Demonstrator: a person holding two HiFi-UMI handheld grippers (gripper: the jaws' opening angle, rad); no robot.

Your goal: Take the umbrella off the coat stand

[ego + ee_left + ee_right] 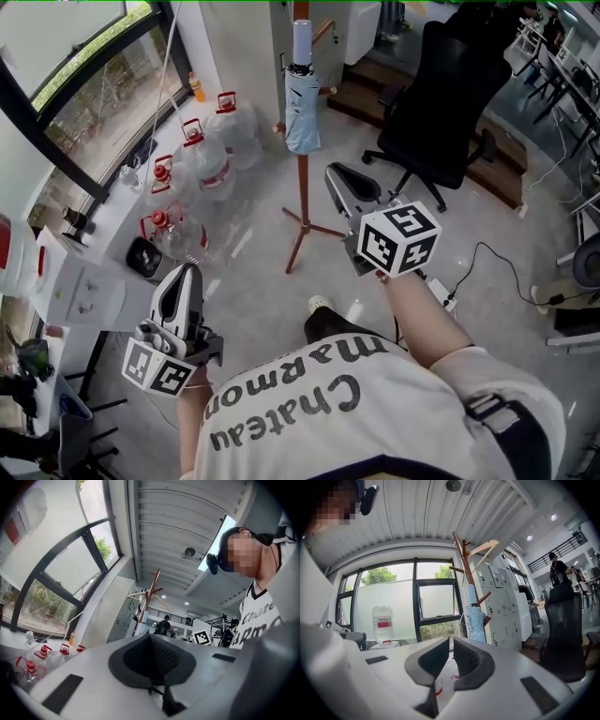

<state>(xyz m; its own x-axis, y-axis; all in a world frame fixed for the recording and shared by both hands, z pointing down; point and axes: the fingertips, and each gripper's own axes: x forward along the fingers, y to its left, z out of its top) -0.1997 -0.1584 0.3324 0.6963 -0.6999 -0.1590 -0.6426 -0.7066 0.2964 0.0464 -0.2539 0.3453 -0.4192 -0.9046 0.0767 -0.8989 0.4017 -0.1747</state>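
Umbrella (pixel 302 112) is hanging folded on the far coat stand (pixel 302 199), so the left gripper (pixel 186 277) and right gripper (pixel 337 178) are pointing toward it, jaws closed and empty.

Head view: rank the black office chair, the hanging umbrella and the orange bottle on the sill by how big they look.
Largest to smallest:
1. office chair
2. umbrella
3. orange bottle, clearly the smallest

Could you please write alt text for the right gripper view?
The right claw, shut and empty, points toward a folded pale-blue umbrella hanging on a wooden coat stand by a window. A black chair stands right, a water bottle left.
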